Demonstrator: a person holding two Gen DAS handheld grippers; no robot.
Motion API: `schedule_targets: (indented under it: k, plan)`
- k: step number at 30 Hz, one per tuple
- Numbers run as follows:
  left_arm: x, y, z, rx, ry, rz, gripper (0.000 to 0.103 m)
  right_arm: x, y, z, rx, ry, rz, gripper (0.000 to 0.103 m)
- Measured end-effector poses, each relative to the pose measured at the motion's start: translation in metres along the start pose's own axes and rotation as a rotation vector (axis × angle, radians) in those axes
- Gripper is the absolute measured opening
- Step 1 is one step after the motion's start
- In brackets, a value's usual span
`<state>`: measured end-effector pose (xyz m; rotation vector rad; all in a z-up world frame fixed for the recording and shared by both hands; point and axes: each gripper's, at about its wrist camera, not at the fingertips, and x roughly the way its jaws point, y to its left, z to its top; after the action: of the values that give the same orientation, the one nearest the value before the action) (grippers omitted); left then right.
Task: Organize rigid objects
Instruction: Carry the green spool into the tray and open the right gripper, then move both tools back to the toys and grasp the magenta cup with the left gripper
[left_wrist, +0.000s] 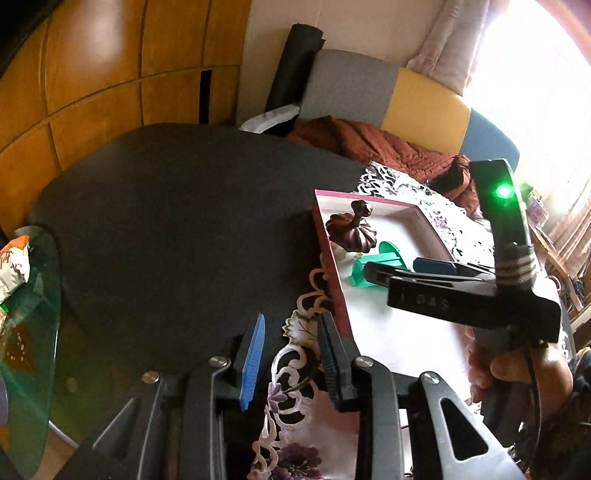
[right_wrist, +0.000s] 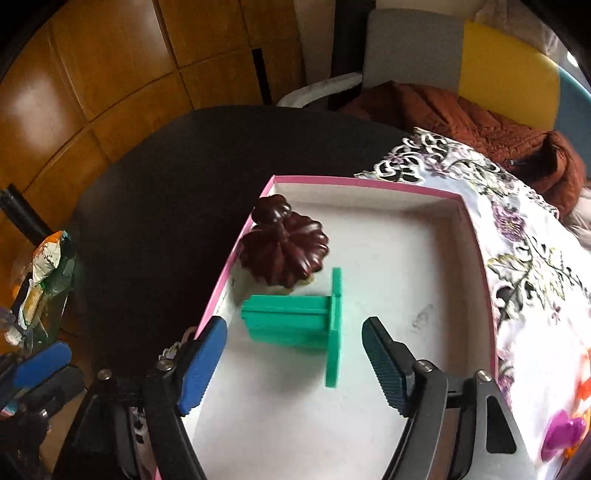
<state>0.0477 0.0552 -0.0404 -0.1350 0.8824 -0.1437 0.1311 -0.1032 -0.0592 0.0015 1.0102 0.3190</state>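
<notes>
A white box with a pink rim (right_wrist: 362, 181) lies on a floral cloth (right_wrist: 524, 236). In it sit a dark brown carved pumpkin (right_wrist: 286, 251) and a green plastic piece (right_wrist: 295, 319), on its side. My right gripper (right_wrist: 293, 363) is open and empty, held over the box with the green piece just ahead of its fingers. My left gripper (left_wrist: 290, 354) is open and empty, above the cloth's edge (left_wrist: 291, 373) left of the box (left_wrist: 332, 280). The left wrist view also shows the pumpkin (left_wrist: 351, 230), the green piece (left_wrist: 380, 260) and the right gripper (left_wrist: 413, 271) from the side.
A dark round table (left_wrist: 177, 206) bears the cloth. A glass side table (left_wrist: 33, 332) with snack packets stands at the left. A purple toy (right_wrist: 561, 435) lies on the cloth at the right. A sofa with a rust blanket (left_wrist: 388, 147) is behind; wooden cabinets (left_wrist: 92, 74) are at the back left.
</notes>
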Motion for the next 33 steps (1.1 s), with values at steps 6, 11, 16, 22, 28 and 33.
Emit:
schedule_targets:
  k: [6,11,16,22,28,33]
  plan:
    - [-0.003,-0.006,0.000,0.015,-0.009,-0.003,0.029,-0.021,-0.005,-0.011,0.009,-0.045,-0.027,0.080]
    - [-0.010,-0.010,-0.002,0.034,-0.015,-0.006,0.029,-0.043,-0.012,-0.018,0.006,-0.098,-0.048,0.083]
    - [-0.014,-0.017,-0.002,0.058,-0.020,-0.010,0.029,-0.062,-0.020,-0.024,0.012,-0.141,-0.062,0.086]
    - [-0.017,-0.029,-0.003,0.094,-0.021,-0.018,0.029,-0.083,-0.045,-0.036,0.054,-0.173,-0.080,0.086]
    - [-0.017,-0.043,-0.005,0.138,-0.013,-0.028,0.029,-0.103,-0.073,-0.050,0.083,-0.197,-0.135,0.090]
    - [-0.014,-0.053,-0.007,0.163,-0.004,-0.041,0.029,-0.119,-0.103,-0.061,0.110,-0.209,-0.191,0.092]
